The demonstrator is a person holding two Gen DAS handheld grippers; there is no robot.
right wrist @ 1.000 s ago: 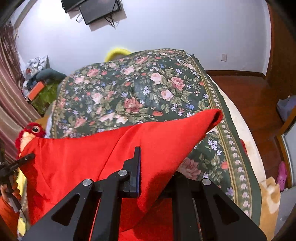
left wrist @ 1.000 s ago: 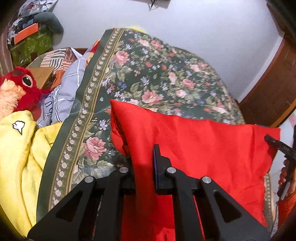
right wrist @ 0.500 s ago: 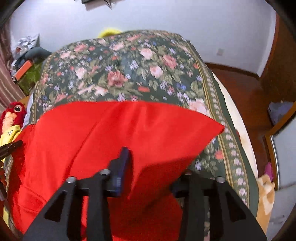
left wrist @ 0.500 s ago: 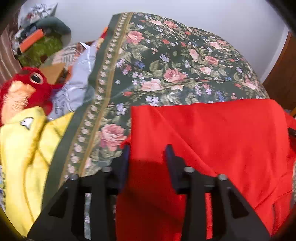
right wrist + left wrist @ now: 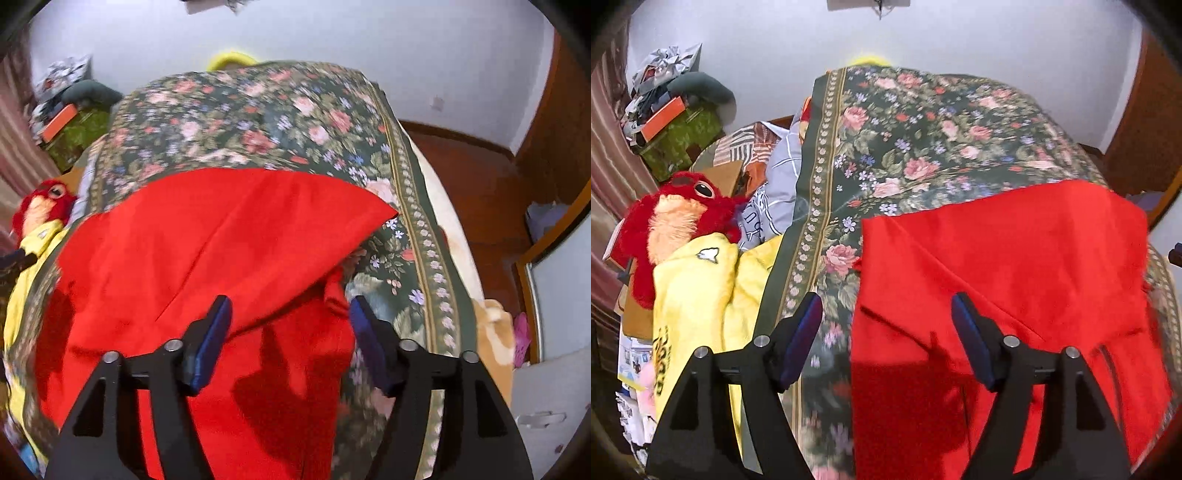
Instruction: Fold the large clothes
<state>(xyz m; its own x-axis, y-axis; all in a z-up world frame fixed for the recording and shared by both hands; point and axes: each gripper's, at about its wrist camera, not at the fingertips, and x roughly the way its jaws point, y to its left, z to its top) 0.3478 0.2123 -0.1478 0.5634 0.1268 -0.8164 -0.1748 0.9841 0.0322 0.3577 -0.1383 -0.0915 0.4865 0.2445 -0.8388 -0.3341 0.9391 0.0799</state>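
Note:
A large red garment (image 5: 1004, 280) lies folded over on the floral bedspread (image 5: 923, 147); the right wrist view shows it as a red garment (image 5: 207, 251) with its folded top layer ending in a corner at the right. My left gripper (image 5: 886, 317) hovers above the garment's left edge. Its jaws are opening, and the blue pads (image 5: 801, 336) touch no cloth. Over the garment's right part, my right gripper (image 5: 288, 321) has its jaws opening too, nothing pinched between them. The cloth lies below both pairs of fingers.
Left of the bedspread are a yellow garment (image 5: 698, 306), a red plush toy (image 5: 676, 214), grey bedding (image 5: 779, 184) and a cluttered green box (image 5: 679, 136). Wooden floor (image 5: 472, 177) and a cabinet edge (image 5: 550, 236) lie to the right of the floral bedspread (image 5: 258, 122).
Both grippers, shut on the red garment's corners a second ago, have let go and spread wide. The lifted cloth has dropped flat on the bed, and both grippers have pulled back and risen.

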